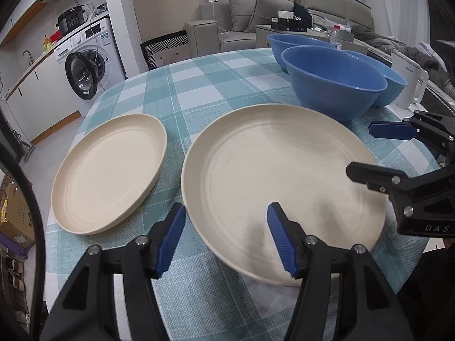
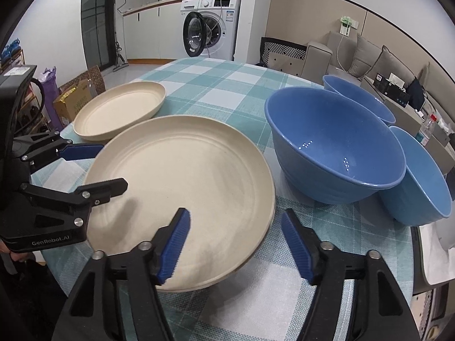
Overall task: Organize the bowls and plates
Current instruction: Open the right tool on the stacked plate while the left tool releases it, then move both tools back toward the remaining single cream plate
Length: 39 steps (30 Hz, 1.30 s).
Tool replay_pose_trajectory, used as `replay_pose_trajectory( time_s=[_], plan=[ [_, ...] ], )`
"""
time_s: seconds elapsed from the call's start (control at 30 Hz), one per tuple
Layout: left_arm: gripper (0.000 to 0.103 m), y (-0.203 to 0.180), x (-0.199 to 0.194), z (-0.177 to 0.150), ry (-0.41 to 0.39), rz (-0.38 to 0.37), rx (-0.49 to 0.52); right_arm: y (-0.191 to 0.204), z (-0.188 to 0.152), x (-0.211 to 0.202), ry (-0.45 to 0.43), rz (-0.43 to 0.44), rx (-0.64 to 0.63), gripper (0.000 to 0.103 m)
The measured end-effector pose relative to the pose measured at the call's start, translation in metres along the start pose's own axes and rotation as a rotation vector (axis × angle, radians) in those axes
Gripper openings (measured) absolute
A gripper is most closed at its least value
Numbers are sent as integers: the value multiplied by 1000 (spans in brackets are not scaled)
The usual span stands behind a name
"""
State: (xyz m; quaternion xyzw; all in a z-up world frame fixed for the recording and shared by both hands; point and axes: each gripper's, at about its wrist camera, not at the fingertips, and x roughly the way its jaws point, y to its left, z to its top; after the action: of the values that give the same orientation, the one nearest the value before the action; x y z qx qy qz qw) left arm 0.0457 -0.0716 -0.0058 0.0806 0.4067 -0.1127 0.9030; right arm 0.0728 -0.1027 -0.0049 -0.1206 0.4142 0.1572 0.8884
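Observation:
A large cream plate (image 1: 284, 182) (image 2: 182, 187) lies on the checked tablecloth, with a smaller cream plate (image 1: 111, 170) (image 2: 119, 110) to its left. Three blue bowls stand behind and to the right: a big one (image 1: 332, 82) (image 2: 335, 147), one behind it (image 2: 358, 99) and one leaning against its right side (image 2: 421, 182). My left gripper (image 1: 226, 237) (image 2: 113, 166) is open and straddles the large plate's near-left rim, one finger outside and one over the plate. Open as well, my right gripper (image 2: 236, 244) (image 1: 359, 149) straddles the near-right rim. Neither one's pads touch the plate.
The round table (image 1: 199, 298) drops off close behind both grippers. A white jug (image 1: 409, 82) stands right of the bowls and a water bottle (image 2: 426, 128) behind them. A washing machine (image 2: 210, 28), a sofa (image 1: 250, 14) and boxes (image 2: 76, 99) on the floor surround the table.

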Motion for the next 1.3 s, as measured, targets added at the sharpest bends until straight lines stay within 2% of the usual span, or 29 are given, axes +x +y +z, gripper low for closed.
replay_pose_trajectory(
  time_s=[0.03, 0.07, 0.1, 0.17, 0.23, 0.27, 0.37, 0.47, 0.93, 1.3],
  plan=[
    [69, 1, -2, 0, -8, -3, -4, 0, 1, -2, -9, 12, 3, 78],
    [79, 1, -7, 1, -22, -4, -10, 1, 1, -4, -17, 21, 4, 80],
    [83, 2, -10, 2, -35, -5, -13, 2, 2, -6, -25, 30, 2, 81],
    [84, 3, -18, 4, -59, -9, -13, 5, 4, -11, -41, 32, -3, 84],
    [93, 6, -23, 6, -71, -19, -25, 5, 5, -15, -59, 25, -3, 88],
    [103, 9, -25, 7, -79, -25, -40, 5, 6, -18, -69, 21, 0, 91],
    [103, 19, -31, 9, -94, -47, -99, 2, 9, -24, -98, 17, 18, 99],
    [103, 28, -36, 11, -99, -49, -129, -2, 14, -31, -120, 21, 39, 101],
    [103, 60, -70, 28, -182, 66, -171, 4, 49, -66, -202, 78, 57, 102],
    [103, 92, -91, 44, -234, 140, -244, 13, 83, -89, -275, 119, 67, 102]
  ],
)
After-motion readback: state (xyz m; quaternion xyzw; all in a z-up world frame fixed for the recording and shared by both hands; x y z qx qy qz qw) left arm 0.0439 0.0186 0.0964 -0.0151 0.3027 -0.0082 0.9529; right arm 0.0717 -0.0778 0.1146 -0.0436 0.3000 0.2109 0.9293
